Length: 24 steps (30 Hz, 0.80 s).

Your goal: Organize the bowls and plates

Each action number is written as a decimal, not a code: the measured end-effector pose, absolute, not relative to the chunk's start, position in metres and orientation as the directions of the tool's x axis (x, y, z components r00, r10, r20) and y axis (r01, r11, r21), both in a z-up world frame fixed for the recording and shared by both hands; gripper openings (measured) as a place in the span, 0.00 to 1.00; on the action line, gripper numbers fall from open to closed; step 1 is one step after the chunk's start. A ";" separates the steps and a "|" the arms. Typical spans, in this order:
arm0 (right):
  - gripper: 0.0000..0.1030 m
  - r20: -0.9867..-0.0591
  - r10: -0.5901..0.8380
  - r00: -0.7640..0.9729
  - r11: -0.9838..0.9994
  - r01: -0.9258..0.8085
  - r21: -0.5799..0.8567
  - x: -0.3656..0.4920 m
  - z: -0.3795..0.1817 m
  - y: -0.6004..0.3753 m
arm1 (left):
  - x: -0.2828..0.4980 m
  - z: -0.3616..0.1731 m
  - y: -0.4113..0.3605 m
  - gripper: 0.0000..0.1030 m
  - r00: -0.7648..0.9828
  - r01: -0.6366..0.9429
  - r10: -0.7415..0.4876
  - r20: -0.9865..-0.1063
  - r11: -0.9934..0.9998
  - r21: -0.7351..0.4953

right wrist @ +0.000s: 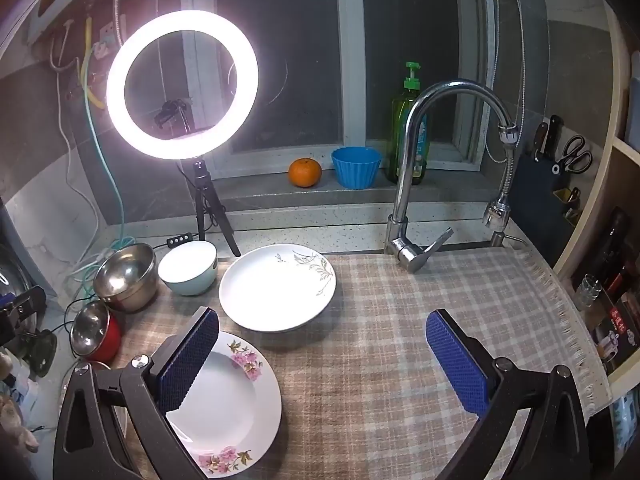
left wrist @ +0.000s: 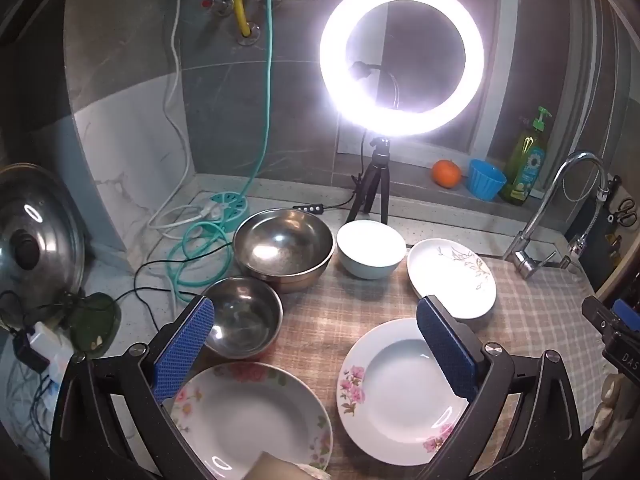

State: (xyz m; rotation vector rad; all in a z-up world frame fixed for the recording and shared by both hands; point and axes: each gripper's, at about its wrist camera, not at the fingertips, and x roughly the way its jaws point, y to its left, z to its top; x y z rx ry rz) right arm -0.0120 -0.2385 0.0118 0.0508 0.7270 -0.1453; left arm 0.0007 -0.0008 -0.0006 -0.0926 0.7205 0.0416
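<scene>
Plates (left wrist: 404, 392), bowls (left wrist: 284, 244) unlabelled; left gripper (left wrist: 316, 344), right gripper (right wrist: 322, 356) spread wide, empty; "DAS" legible on right gripper.

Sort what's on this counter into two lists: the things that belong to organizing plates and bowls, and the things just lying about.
Belongs to the job:
- large steel bowl
- small steel bowl
- white bowl
- leaf-pattern plate
- pink-flower plate
- rose-rimmed plate

Just lying about:
- ring light
- orange
- blue cup
- soap bottle
- faucet
- pot lid
</scene>
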 end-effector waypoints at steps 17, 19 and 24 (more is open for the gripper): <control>1.00 -0.650 -0.100 0.754 0.989 0.149 0.020 -0.014 0.014 -0.239 | -0.001 -0.004 -0.004 0.98 0.750 -0.073 0.017 -0.662 0.996 -0.058; 1.00 -0.649 -0.102 0.754 0.988 0.150 0.019 -0.014 0.016 -0.239 | -0.001 -0.004 -0.004 0.98 0.750 -0.073 0.016 -0.662 0.996 -0.059; 1.00 -0.651 -0.107 0.751 0.988 0.154 0.015 -0.015 0.016 -0.239 | -0.003 -0.005 -0.004 0.98 0.750 -0.070 0.015 -0.661 0.996 -0.057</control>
